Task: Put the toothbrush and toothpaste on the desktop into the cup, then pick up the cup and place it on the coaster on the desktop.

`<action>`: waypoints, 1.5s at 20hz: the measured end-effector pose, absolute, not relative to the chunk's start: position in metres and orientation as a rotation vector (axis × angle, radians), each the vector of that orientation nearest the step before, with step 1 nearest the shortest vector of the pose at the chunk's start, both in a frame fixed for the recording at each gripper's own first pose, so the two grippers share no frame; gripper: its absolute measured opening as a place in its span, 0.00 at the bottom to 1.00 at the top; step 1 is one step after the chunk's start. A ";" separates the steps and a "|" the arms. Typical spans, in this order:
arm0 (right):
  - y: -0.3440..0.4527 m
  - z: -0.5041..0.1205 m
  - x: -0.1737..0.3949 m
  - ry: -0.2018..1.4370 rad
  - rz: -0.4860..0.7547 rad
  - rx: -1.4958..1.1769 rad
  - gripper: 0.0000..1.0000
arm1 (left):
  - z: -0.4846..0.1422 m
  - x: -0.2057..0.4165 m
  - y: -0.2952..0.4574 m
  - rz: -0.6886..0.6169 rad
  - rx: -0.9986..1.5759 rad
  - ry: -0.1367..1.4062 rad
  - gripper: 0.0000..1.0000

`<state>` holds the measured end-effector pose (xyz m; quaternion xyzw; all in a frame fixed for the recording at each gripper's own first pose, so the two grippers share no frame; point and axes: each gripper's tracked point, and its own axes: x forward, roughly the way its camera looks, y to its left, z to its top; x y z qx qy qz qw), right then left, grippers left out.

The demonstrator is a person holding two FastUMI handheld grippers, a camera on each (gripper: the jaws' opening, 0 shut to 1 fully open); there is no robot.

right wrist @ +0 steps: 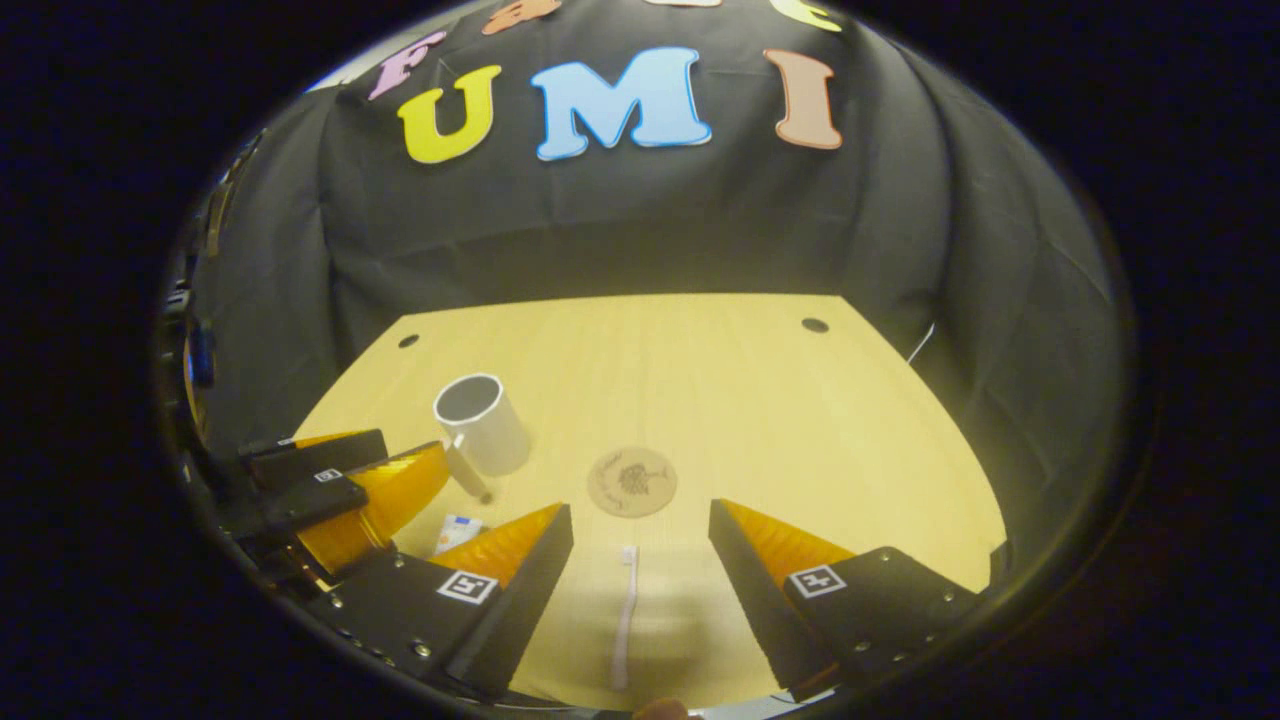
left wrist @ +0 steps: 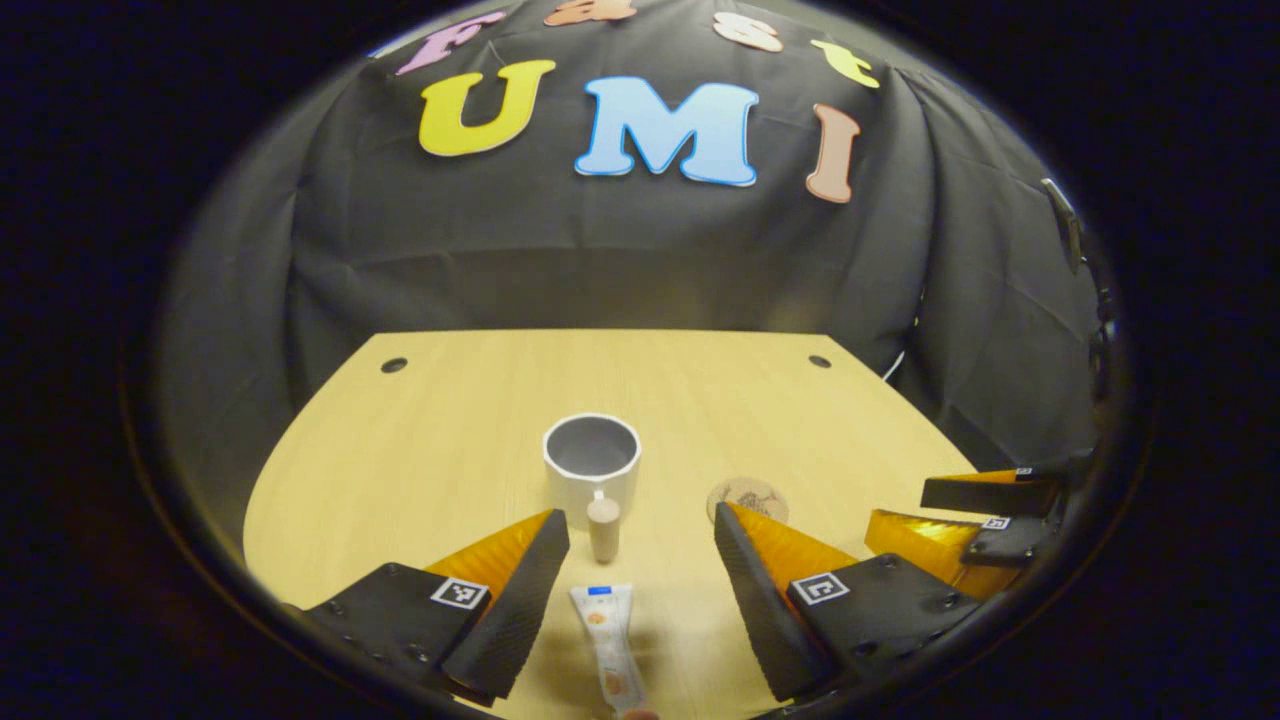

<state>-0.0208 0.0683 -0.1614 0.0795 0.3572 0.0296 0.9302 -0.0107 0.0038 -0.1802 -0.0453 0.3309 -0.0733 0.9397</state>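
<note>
Both tongs are spread wide and holding nothing, hovering low over the wooden counter (left wrist: 450, 420). In the left gripper view the left tongs (left wrist: 640, 540) straddle the toothpaste (left wrist: 610, 645), which lies flat on the counter pointing toward the white cup (left wrist: 592, 465). The cup stands upright and looks empty, its wooden handle (left wrist: 603, 525) facing the camera. In the right gripper view the right tongs (right wrist: 640, 535) sit over the white toothbrush (right wrist: 624, 615), lying flat between the fingers. The round coaster (right wrist: 631, 481) is just beyond the brush, bare, beside the cup.
</note>
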 end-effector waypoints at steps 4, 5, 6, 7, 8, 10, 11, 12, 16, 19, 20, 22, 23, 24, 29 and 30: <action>0.080 -0.186 -0.033 0.849 0.086 0.171 0.90 | -0.213 -0.022 0.010 -0.146 -0.103 0.809 0.94; 0.082 -0.193 -0.037 0.885 0.088 0.166 0.90 | -0.221 -0.028 0.012 -0.144 -0.105 0.848 0.94; 0.086 -0.203 -0.042 0.923 0.093 0.163 0.90 | -0.228 -0.032 0.012 -0.142 -0.106 0.891 0.95; 0.088 -0.212 -0.045 0.959 0.097 0.162 0.90 | -0.235 -0.036 0.014 -0.139 -0.111 0.927 0.95; 0.091 -0.219 -0.048 0.998 0.096 0.160 0.91 | -0.243 -0.042 0.016 -0.136 -0.112 0.965 0.95; 0.096 -0.232 -0.057 1.069 0.106 0.163 0.92 | -0.259 -0.055 0.020 -0.127 -0.111 1.059 0.95; 0.098 -0.237 -0.061 1.097 0.109 0.162 0.92 | -0.264 -0.057 0.021 -0.125 -0.115 1.091 0.95; 0.099 -0.241 -0.064 1.123 0.111 0.157 0.92 | -0.271 -0.061 0.022 -0.120 -0.120 1.117 0.97; 0.102 -0.260 -0.073 1.217 0.102 0.142 0.92 | -0.288 -0.075 0.028 -0.113 -0.111 1.214 0.96; 0.107 -0.272 -0.079 1.278 0.105 0.161 0.92 | -0.304 -0.085 0.030 -0.111 -0.098 1.281 0.96; 0.107 -0.275 -0.080 1.293 0.104 0.163 0.92 | -0.309 -0.089 0.030 -0.112 -0.095 1.306 0.96; 0.107 -0.280 -0.080 1.317 0.101 0.159 0.92 | -0.317 -0.094 0.029 -0.118 -0.092 1.346 0.96; 0.107 -0.282 -0.081 1.324 0.102 0.156 0.89 | -0.318 -0.096 0.029 -0.121 -0.090 1.359 0.96; 0.108 -0.284 -0.081 1.335 0.105 0.152 0.83 | -0.320 -0.098 0.029 -0.119 -0.083 1.370 0.97; 0.104 -0.293 -0.078 1.354 0.089 0.121 0.73 | -0.321 -0.094 0.030 -0.120 -0.054 1.369 0.81; 0.103 -0.293 -0.078 1.359 0.090 0.119 0.63 | -0.322 -0.095 0.029 -0.114 -0.059 1.371 0.80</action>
